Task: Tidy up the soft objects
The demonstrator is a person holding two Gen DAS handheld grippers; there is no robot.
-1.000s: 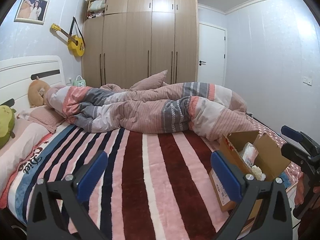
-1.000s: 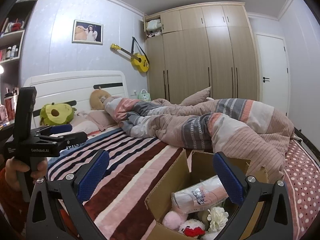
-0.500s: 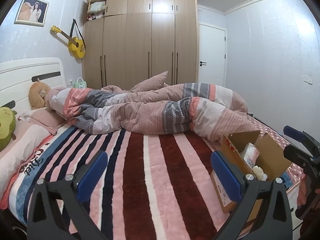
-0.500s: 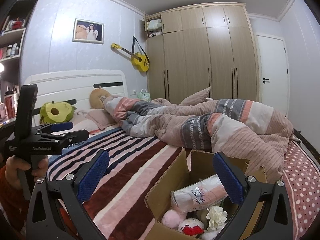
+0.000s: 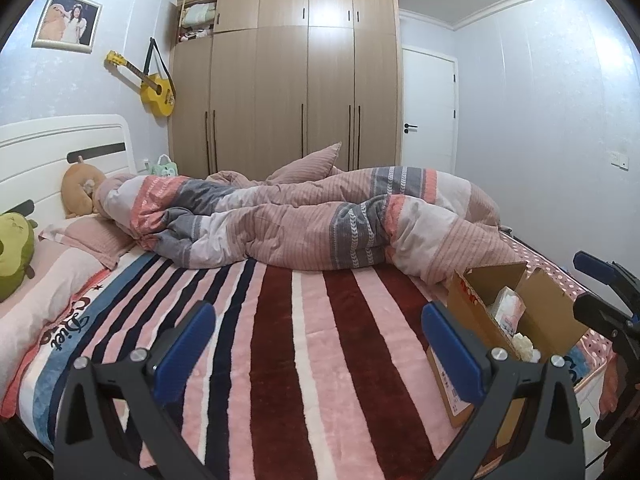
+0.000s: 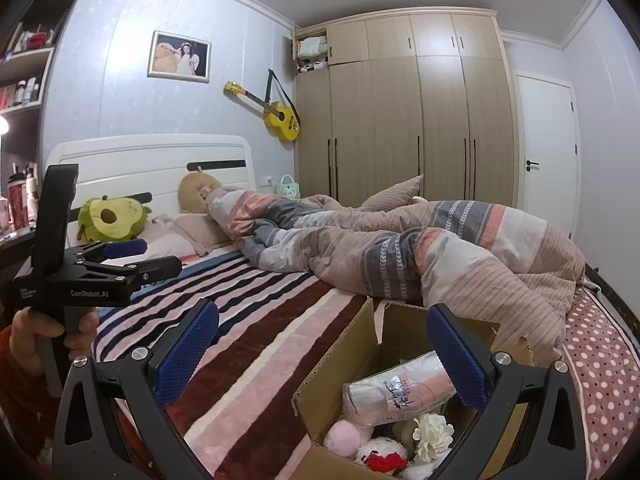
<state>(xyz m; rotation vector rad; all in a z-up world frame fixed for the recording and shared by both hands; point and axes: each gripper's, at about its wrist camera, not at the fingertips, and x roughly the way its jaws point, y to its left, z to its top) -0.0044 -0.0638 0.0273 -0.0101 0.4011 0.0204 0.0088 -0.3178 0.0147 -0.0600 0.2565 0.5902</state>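
The left gripper [image 5: 318,344] is held level, and its blue-padded fingers [image 5: 184,346] are spread wide with nothing between them. The right gripper [image 6: 322,350] is tilted slightly downward, and its fingers [image 6: 458,354] are also parted widely. A hand [image 6: 38,338] is seen wrapped around the left gripper's handle.

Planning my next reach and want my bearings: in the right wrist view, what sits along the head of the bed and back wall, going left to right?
Avocado plush → brown plush → yellow guitar → wardrobe → white door.
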